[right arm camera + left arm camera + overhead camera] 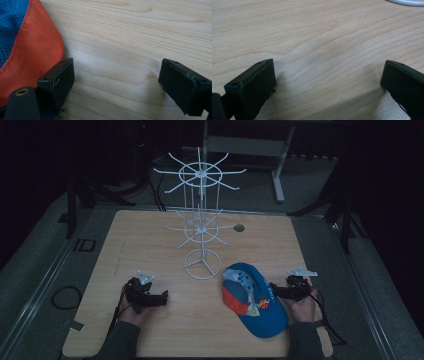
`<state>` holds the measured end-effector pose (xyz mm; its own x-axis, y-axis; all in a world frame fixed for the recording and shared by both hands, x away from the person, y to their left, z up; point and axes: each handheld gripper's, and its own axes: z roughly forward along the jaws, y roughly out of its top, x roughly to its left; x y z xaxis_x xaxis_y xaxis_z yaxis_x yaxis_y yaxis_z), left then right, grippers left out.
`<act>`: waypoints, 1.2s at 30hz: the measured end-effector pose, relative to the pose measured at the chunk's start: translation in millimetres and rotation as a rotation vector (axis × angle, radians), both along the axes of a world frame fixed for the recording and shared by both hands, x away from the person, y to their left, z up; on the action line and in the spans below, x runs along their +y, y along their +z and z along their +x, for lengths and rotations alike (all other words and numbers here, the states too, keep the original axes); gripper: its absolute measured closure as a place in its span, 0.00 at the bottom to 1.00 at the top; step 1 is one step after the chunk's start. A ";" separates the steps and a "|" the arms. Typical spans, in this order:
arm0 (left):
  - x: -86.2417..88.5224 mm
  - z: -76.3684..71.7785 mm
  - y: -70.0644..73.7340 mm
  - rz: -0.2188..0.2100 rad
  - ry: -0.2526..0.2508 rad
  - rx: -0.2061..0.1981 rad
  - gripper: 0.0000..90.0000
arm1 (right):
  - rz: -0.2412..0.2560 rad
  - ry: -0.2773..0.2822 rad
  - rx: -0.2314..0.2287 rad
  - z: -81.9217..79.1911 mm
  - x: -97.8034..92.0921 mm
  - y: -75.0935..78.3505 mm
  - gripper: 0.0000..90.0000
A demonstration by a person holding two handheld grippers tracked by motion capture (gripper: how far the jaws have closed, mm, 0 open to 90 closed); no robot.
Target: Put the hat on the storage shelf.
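Note:
A blue cap point(255, 300) with an orange panel and a printed badge lies at the front right of the wooden table point(150, 245). Its orange and blue mesh cloth point(27, 42) lies against the left jaw in the right gripper view. My right gripper point(275, 292) rests at the cap's right side, open, with bare wood between its jaws point(117, 62). A white wire hanger stand point(201, 220) with two tiers of hooks rises from a ring base in the table's middle. My left gripper point(163, 298) lies at the front left, open over bare wood point(328, 65).
An arc of the stand's white base ring point(407, 2) lies at the top right of the left gripper view. A small round grommet point(239, 227) sits in the tabletop behind the stand. A dark floor with metal frame legs point(280, 175) surrounds the table.

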<state>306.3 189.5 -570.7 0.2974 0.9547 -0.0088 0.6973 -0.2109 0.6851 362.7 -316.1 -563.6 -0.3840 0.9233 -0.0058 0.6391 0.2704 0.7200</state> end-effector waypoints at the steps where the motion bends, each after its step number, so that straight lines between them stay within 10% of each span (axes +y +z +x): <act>1: 0.0 0.0 0.1 0.001 0.000 0.001 0.00 | 0.000 0.001 -0.001 -0.1 0.0 0.0 0.15; 11: 0.0 0.0 0.1 0.001 0.000 0.001 0.00 | 0.003 0.043 -0.009 3.0 -1.6 0.4 0.21; 22: -0.1 0.0 0.2 0.002 0.001 0.002 0.00 | -0.028 0.106 0.014 5.2 -8.9 9.0 0.52; 36: 0.0 0.0 0.1 0.001 0.000 0.001 0.00 | -0.072 0.182 -0.011 -7.8 11.9 64.9 0.50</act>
<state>306.4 189.5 -570.6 0.2976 0.9547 -0.0084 0.6982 -0.2116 0.6839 354.9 -304.2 -498.7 -0.5440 0.8358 -0.0748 0.5671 0.4319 0.7014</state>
